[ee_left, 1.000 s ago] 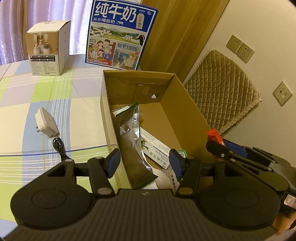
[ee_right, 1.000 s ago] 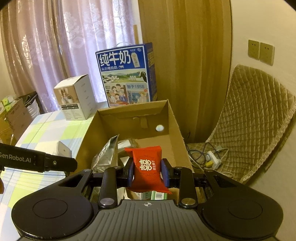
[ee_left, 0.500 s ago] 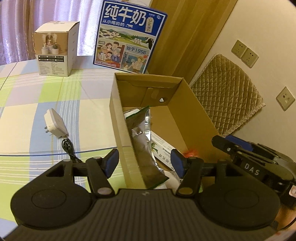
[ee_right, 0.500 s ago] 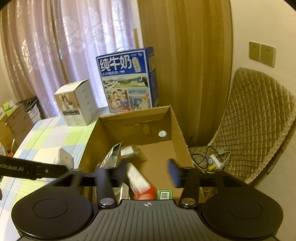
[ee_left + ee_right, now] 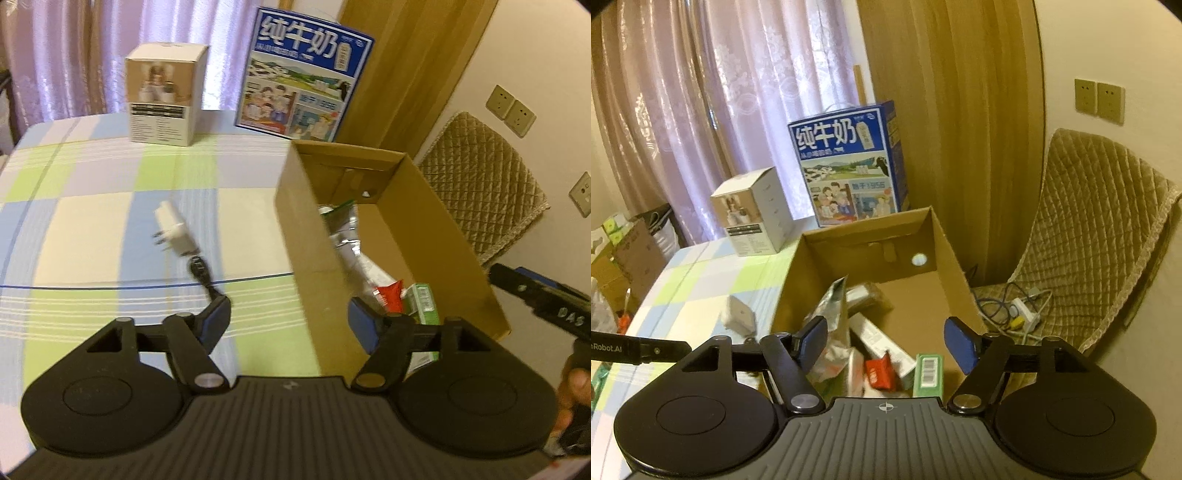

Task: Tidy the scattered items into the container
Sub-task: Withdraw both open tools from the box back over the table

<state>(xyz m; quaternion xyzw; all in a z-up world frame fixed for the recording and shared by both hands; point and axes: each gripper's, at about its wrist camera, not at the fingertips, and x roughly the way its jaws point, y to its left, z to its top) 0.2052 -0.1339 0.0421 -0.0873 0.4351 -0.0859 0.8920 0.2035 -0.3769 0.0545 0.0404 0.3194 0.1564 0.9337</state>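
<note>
An open cardboard box (image 5: 299, 236) (image 5: 945, 251) stands at the table's right edge. Inside lie a silver foil pouch (image 5: 345, 229) (image 5: 836, 306), a red packet (image 5: 389, 297) (image 5: 881, 373), a green carton (image 5: 421, 301) (image 5: 929, 373) and a white carton (image 5: 875, 332). A white charger (image 5: 173, 227) (image 5: 738, 315) with a black cable (image 5: 201, 271) lies on the checked tablecloth left of the box. My left gripper (image 5: 290, 325) is open and empty, straddling the box's near left wall. My right gripper (image 5: 886, 339) is open and empty above the box's near end; it also shows in the left wrist view (image 5: 532, 295).
A blue milk carton (image 5: 303, 99) (image 5: 849, 166) and a white product box (image 5: 162, 96) (image 5: 753, 214) stand at the table's far side. A quilted chair (image 5: 1089, 240) and a floor power strip (image 5: 1023, 306) are right of the table. Curtains hang behind.
My right gripper opened and let go of the red packet, which dropped into the box. My left gripper swung left, bringing the charger nearer the middle of its view.
</note>
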